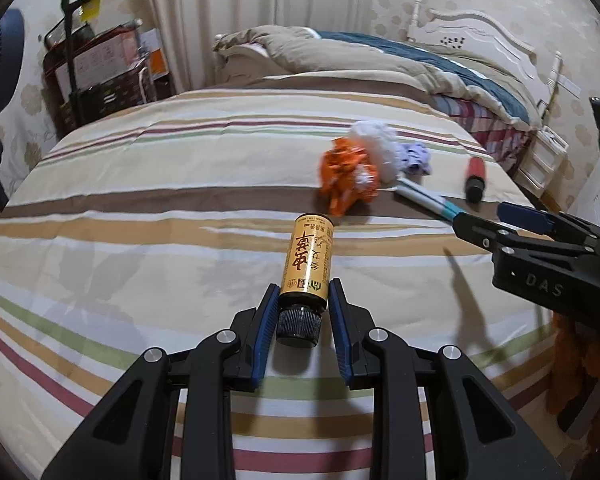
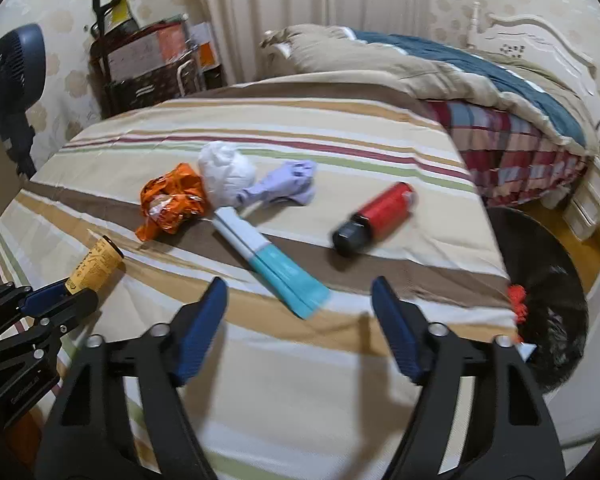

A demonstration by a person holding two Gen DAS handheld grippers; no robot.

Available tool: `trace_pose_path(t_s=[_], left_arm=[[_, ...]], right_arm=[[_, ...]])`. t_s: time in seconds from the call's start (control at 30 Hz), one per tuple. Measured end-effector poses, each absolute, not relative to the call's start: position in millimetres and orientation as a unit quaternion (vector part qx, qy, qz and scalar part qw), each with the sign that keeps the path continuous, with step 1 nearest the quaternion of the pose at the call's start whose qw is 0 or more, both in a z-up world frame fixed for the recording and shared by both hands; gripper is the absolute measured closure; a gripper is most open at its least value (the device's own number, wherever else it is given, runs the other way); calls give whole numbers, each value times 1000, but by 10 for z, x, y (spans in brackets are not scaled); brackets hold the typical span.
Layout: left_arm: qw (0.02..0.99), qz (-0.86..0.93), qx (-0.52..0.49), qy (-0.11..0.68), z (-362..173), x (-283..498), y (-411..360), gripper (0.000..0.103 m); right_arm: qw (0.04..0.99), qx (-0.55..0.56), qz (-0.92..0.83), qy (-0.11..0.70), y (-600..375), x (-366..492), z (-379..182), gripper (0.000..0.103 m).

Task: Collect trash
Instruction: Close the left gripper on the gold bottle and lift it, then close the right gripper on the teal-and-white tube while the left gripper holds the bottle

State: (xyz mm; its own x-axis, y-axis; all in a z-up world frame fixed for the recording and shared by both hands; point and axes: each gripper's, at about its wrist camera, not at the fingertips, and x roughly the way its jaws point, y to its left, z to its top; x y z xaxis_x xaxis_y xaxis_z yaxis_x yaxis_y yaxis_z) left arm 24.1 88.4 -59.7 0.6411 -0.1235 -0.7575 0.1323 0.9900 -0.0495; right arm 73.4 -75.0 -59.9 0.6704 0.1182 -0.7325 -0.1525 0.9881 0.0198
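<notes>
Your left hand-held gripper (image 1: pixel 303 294) is clamped on the yellow bottle (image 1: pixel 309 261), its blue pads pressed to either side of the bottle's lower body just above the black ribbed cap, which points back toward you while the bottle's far end sticks out ahead over the striped bed cover (image 1: pixel 140 184). Whether the bottle rests on the cover or hangs just above it cannot be told. Your right hand-held gripper (image 2: pixel 300 300) is spread wide and holds nothing; its blue pads (image 2: pixel 202 328) hang over the near part of the bed. Straight ahead of that gripper, between the lines of its two fingers, lies the white-and-teal tube (image 2: pixel 266 256), its teal crimped end nearest you. At the tube's far end sits a cluster: the crumpled orange wrapper (image 2: pixel 172 200) ahead and to the left, the white wad of tissue (image 2: pixel 226 174) touching it, and the pale purple glove (image 2: pixel 284 184) just to the right of the tissue. Ahead and to the right, apart from the cluster, the red can with a black cap (image 2: pixel 376 214) lies on its side. To the right of the right gripper, beside the bed's edge, stands the black bin (image 2: pixel 552 280), with something red-orange at its rim. From the right view, your left gripper shows at the far left with the bottle in it.
</notes>
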Motion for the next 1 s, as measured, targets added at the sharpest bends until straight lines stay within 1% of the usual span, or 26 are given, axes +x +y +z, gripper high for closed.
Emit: trace_pose_path(t_s=[0.1, 0.13, 0.2, 0.23, 0.3, 0.33, 0.37, 0.47, 0.5, 0.53, 0.57, 0.63, 0.83, 1.0], left_arm=[[904, -63, 1, 422, -605, 296, 932, 75], [904, -62, 1, 423, -607, 306, 936, 75], [903, -63, 1, 425, -615, 330, 930, 75], [903, -62, 3, 424, -613, 333, 925, 75], [903, -63, 4, 425, -615, 346, 922, 70], [903, -63, 4, 425, -615, 353, 922, 62], [903, -61, 3, 425, -616, 350, 923, 54], [903, -61, -3, 426, -621, 383, 941, 54], [902, -61, -4, 427, -627, 397, 945, 54], [903, -62, -5, 426, -627, 405, 946, 58], [903, -61, -4, 426, -627, 411, 944, 66], [904, -61, -1, 423, -627, 412, 934, 75], [908, -66, -12, 413, -586, 366, 964, 76], [914, -71, -9, 399, -516, 294, 909, 76]], right_arm=[[909, -31, 82, 408, -639, 840, -617, 40], [907, -34, 83, 411, -609, 876, -623, 44], [904, -36, 85, 418, -560, 921, -653, 48], [901, -38, 86, 423, -541, 937, -668, 54], [901, -45, 86, 422, -509, 927, -665, 60], [901, -48, 87, 422, -497, 922, -668, 66], [901, -55, 88, 421, -471, 892, -667, 69], [901, -54, 90, 420, -478, 864, -686, 78], [901, -52, 92, 420, -497, 865, -691, 78], [902, -51, 92, 420, -500, 852, -688, 79], [902, -50, 93, 419, -506, 840, -688, 80], [902, -44, 96, 419, -517, 793, -679, 81], [904, -28, 103, 414, -570, 635, -649, 86], [905, -16, 109, 410, -622, 527, -635, 87]])
